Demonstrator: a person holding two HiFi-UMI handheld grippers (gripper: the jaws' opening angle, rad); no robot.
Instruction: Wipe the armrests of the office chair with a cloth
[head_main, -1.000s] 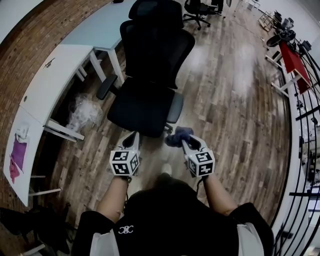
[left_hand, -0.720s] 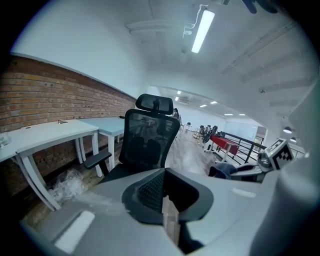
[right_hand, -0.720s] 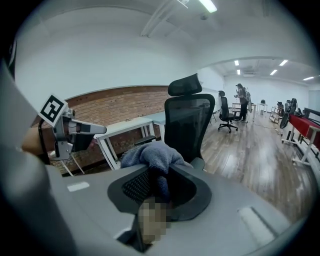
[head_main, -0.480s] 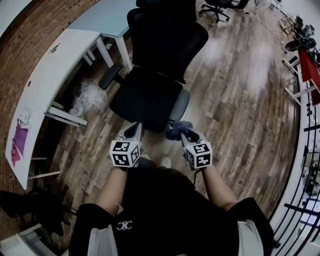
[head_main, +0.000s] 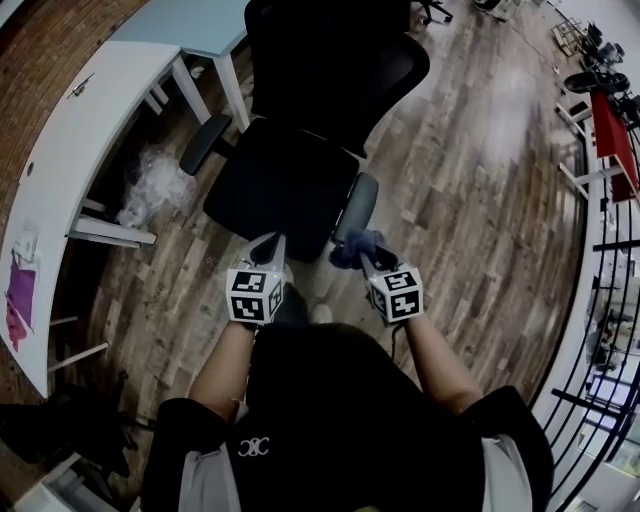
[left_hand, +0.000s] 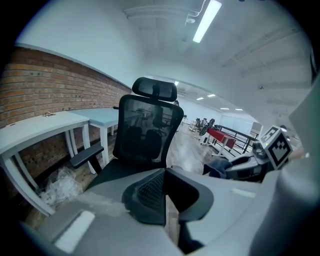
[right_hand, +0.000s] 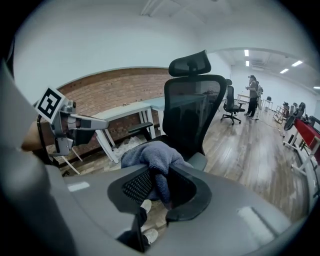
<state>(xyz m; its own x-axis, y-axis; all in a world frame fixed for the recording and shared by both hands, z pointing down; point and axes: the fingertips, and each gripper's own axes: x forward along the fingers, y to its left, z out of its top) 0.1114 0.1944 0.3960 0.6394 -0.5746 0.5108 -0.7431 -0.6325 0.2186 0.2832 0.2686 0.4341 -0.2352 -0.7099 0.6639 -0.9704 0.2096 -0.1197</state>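
The black mesh office chair faces me, with a grey-padded right armrest and a left armrest. My right gripper is shut on a bunched blue-grey cloth, which hangs just in front of the near end of the right armrest. In the right gripper view the cloth fills the jaws, and the armrest lies just beyond it. My left gripper hovers by the seat's front edge, shut with nothing in it. The chair's back fills the left gripper view.
White and pale blue desks line the brick wall on the left. A crumpled clear plastic bag lies under them. A red table and black railing stand at the far right. People and another chair are far off.
Both grippers and the view have closed in on the chair. The cloth, earlier short of the seat's front edge, now hangs at the near end of the right armrest.
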